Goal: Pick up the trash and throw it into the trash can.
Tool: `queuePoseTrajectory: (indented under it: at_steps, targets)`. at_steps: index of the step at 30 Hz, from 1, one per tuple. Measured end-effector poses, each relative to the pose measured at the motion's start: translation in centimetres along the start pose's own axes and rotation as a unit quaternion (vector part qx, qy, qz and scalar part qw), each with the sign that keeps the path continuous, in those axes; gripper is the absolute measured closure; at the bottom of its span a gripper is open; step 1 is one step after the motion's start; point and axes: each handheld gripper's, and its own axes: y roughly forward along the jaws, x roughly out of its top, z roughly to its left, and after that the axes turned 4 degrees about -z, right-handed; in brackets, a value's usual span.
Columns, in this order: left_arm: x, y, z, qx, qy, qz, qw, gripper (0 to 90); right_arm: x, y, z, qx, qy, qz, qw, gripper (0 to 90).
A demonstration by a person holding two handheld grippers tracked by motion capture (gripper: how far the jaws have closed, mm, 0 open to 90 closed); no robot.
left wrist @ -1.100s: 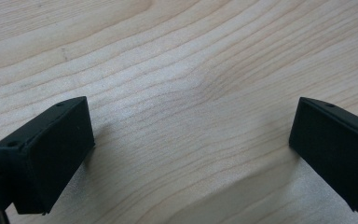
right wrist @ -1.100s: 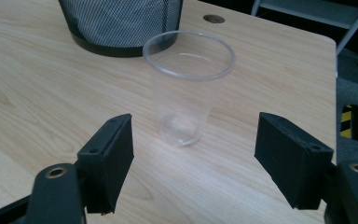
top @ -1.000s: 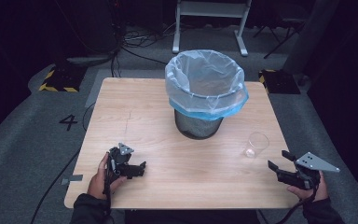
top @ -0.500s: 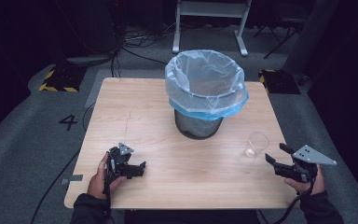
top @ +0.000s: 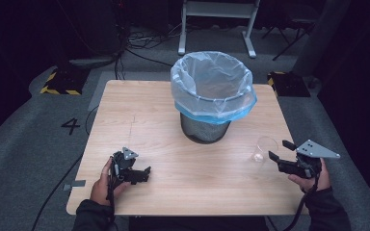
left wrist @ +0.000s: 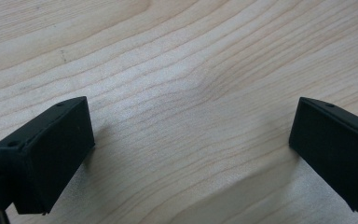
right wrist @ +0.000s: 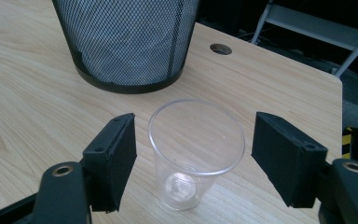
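Note:
A clear plastic cup [top: 262,149] stands upright on the wooden table [top: 139,115], right of centre near the front. My right gripper [top: 280,150] is open just right of it. In the right gripper view the cup [right wrist: 196,135] sits between the spread jaws of that gripper [right wrist: 200,157], which do not touch it. My left gripper [top: 144,174] rests low at the front left, open. The left gripper view shows that gripper [left wrist: 191,144] with its jaws wide apart over bare wood, holding nothing.
A black mesh bin [top: 205,129] lined with a clear and blue bag [top: 212,86] stands at the table's centre back, close behind the cup; its mesh wall [right wrist: 126,42] looms ahead. A cable hole [right wrist: 220,48] lies past it. Cables and a metal stand are on the floor behind.
My right gripper has moved forward and left, up to the cup, so its jaws now flank it. The left gripper has stayed put.

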Motion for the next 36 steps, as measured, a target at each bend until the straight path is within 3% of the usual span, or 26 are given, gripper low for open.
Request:
queuePoseTrajectory:
  at_steps: [18,36]
  targets:
    - [0.0,0.0,0.0,0.0,0.0,0.0,1.0,0.0,0.5,2.7,1.2,0.034,-0.008,0.02,0.9992,35.3]
    - [0.0,0.0,0.0,0.0,0.0,0.0,1.0,0.0,-1.2,4.2,1.0,0.032,-0.013,0.059,0.9977,62.2]
